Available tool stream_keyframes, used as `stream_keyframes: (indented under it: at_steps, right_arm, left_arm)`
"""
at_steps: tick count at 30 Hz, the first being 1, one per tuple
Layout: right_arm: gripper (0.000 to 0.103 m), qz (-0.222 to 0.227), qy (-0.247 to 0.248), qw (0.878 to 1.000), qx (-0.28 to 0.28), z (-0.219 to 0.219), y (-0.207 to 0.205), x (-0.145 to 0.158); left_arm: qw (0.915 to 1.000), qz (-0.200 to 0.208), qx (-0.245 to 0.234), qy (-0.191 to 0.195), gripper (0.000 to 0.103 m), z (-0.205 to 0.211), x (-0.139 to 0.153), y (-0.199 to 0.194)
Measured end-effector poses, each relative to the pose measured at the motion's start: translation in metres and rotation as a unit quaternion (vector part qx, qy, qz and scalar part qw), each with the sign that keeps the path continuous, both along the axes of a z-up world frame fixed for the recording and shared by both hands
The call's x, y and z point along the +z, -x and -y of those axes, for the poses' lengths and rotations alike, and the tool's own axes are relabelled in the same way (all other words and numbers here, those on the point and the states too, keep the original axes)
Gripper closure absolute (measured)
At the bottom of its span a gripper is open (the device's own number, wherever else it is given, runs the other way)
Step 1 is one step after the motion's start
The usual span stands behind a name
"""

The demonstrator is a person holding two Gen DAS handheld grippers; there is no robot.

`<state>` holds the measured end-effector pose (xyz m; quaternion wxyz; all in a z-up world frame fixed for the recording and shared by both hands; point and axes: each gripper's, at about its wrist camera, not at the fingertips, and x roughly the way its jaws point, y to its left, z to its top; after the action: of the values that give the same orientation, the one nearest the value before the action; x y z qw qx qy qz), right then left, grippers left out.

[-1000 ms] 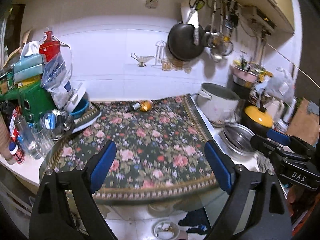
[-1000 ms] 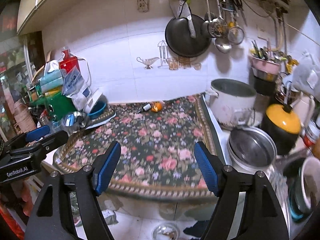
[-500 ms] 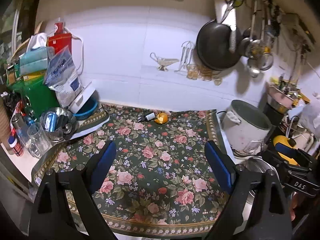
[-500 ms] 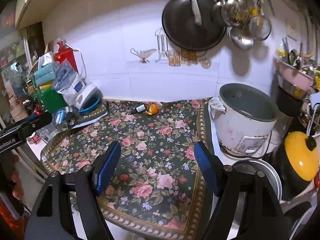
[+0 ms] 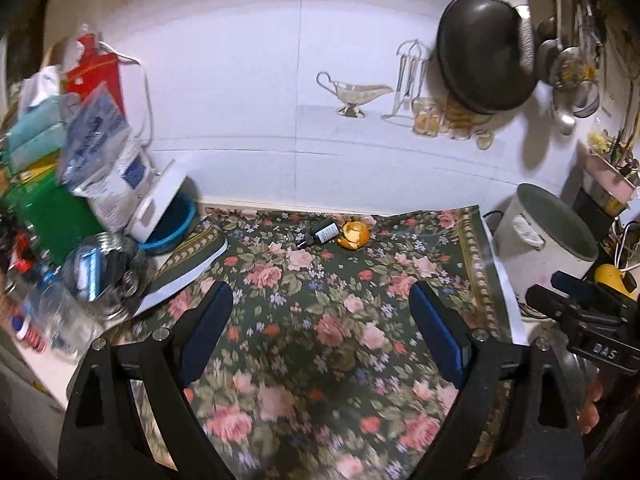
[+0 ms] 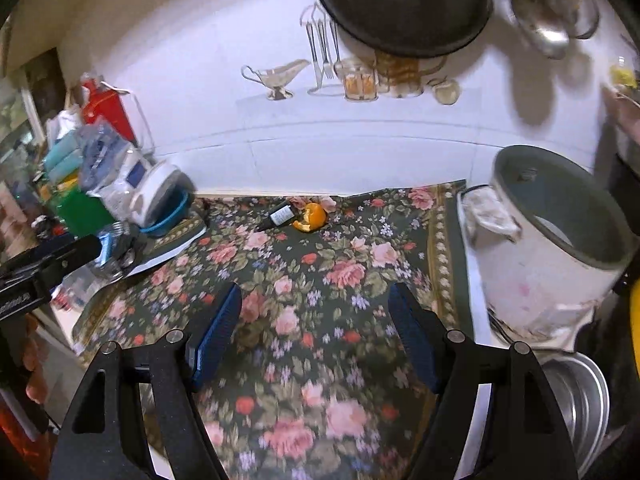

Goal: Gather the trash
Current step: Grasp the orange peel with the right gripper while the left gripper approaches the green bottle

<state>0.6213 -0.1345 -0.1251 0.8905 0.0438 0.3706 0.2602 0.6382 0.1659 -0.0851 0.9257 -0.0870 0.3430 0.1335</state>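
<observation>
An orange peel (image 5: 353,234) and a small dark bottle (image 5: 320,234) lie side by side at the far edge of the floral mat (image 5: 320,320), near the wall. Both also show in the right wrist view: peel (image 6: 310,217), bottle (image 6: 279,215). My left gripper (image 5: 320,332) is open and empty above the mat's near half. My right gripper (image 6: 316,332) is open and empty too, over the mat (image 6: 304,280), well short of the peel. The right gripper also shows at the right edge of the left wrist view (image 5: 576,300).
A white rice cooker (image 6: 548,240) stands right of the mat, with a steel bowl (image 6: 576,392) in front of it. At the left are a blue bowl (image 5: 168,224), a green box (image 5: 52,216), bags and jars. A black wok (image 5: 484,56) hangs on the wall.
Both grippers have moved forward over the counter toward the wall; the peel and bottle appear larger and nearer. Both jaws stay open.
</observation>
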Motion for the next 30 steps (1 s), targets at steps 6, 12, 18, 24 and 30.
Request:
stream_keyframes:
  at_steps: [6,12,18,24,30]
  right_arm:
    - [0.03,-0.032,0.017,0.999,-0.013,-0.056,-0.068,-0.031]
    - [0.031,-0.083,0.02,0.996,-0.03,-0.108,-0.147,-0.083]
    - [0.034,-0.128,0.017,0.99,-0.047,-0.142,-0.21,-0.129]
    - [0.059,-0.183,0.025,0.98,-0.071,-0.158,-0.254,-0.172]
    - [0.091,-0.186,0.042,0.979,-0.069,-0.158,-0.252,-0.18]
  left_arm:
    - [0.9991,-0.02,-0.023,0.028,0.013,-0.061,-0.029,-0.058]
    - [0.9966,-0.048,-0.044,0.051,0.013,-0.118,-0.074,-0.116]
    - [0.9922,-0.083,-0.069,0.062,0.013,-0.147,-0.125,-0.171]
    - [0.982,-0.124,-0.114,0.085,0.013,-0.151,-0.169,-0.216]
    - [0.9719,-0.151,-0.151,0.1,0.013,-0.142,-0.2,-0.254]
